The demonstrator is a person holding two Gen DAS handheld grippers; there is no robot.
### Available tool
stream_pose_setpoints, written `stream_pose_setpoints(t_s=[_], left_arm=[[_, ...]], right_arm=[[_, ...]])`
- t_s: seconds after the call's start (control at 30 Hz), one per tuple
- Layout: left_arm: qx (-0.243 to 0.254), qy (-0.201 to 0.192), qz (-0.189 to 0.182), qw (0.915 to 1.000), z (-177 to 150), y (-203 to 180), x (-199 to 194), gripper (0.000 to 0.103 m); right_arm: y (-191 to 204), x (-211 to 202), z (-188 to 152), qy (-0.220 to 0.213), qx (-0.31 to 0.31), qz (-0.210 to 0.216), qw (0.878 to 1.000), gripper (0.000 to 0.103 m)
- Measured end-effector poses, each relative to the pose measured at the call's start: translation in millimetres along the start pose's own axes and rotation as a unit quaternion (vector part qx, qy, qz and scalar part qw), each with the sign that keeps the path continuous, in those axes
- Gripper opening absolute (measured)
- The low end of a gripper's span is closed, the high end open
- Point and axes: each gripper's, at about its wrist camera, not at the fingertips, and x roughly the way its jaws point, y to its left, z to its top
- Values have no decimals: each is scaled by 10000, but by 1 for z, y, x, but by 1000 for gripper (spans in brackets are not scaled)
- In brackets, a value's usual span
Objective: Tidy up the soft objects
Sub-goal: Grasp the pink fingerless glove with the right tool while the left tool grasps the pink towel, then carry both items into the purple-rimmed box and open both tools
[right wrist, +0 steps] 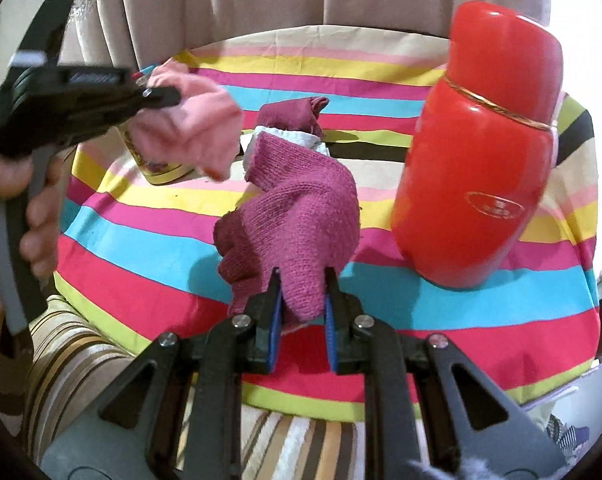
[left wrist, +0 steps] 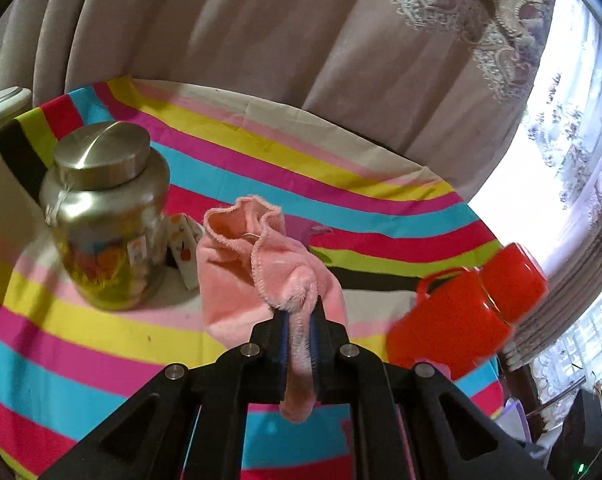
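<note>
In the left wrist view, my left gripper (left wrist: 299, 312) is closed on a pink cloth (left wrist: 253, 276). A fold of the cloth is pressed between the two blue pads (left wrist: 285, 336), and a short end hangs out behind them toward the camera. The rest of the cloth hangs in front of the fingers, over the striped tablecloth (left wrist: 101, 332). To the left of the cloth stands a metal jar (left wrist: 107, 216) with a round lid. Just beside the jar, between it and the cloth, I see a small white thing with orange prints (left wrist: 185, 252); I cannot tell what it is. On the right side a red flask (left wrist: 471, 308) appears tilted and blurred. Behind the table hangs a beige curtain (left wrist: 241, 40). In the right wrist view, my right gripper (right wrist: 301, 280) grips a magenta knitted cloth (right wrist: 297, 224). Its lower part sits between the pads and the upper part rises in front of the fingers, with a white edge at the top. Behind it, another dark magenta piece (right wrist: 297, 114) lies on the tablecloth. The flask stands upright to the right, near the knitted cloth but apart from it. On the left I see my left hand (right wrist: 29, 216) around the handle of the other gripper, which holds the pink cloth above the table, in front of the jar. Below the table edge there is a brown striped fabric (right wrist: 81, 360).
</note>
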Motion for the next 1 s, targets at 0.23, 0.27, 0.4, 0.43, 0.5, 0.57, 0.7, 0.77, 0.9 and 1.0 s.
stream_pose_setpoints(t_s=[0.23, 0.27, 0.4, 0.43, 0.5, 0.57, 0.7, 0.77, 0.9, 1.0], left_arm=[[241, 22, -405, 9989, -24, -39, -29, 9], [292, 54, -512, 9982, -28, -48, -31, 9], [533, 131, -861, 9948, -41, -83, -40, 9], [569, 162, -942, 9938, -44, -90, -41, 9], [721, 244, -1127, 9907, -52, -112, -41, 9], [851, 326, -1273, 9877, -58, -130, -40, 9], [1151, 505, -1579, 9794, -73, -174, -35, 9], [1340, 592, -1725, 9741, -81, -199, -32, 9], [1640, 762, -2048, 9620, -98, -243, -28, 9], [1871, 894, -2257, 9519, -110, -278, -22, 9]], right_arm=[[-25, -40, -15, -187, 245, -262, 9992, 21], [-33, -48, -19, -207, 315, -322, 9988, 21], [-64, -72, -37, -234, 583, -555, 9965, 21], [-74, -80, -42, -231, 671, -634, 9955, 21], [-92, -91, -51, -223, 812, -787, 9933, 21], [-113, -104, -62, -200, 981, -963, 9903, 21], [-148, -128, -91, -98, 1250, -1290, 9837, 21], [-165, -137, -109, -15, 1388, -1458, 9795, 21], [-195, -155, -143, 172, 1680, -1750, 9700, 21], [-217, -166, -169, 343, 1905, -1970, 9611, 21]])
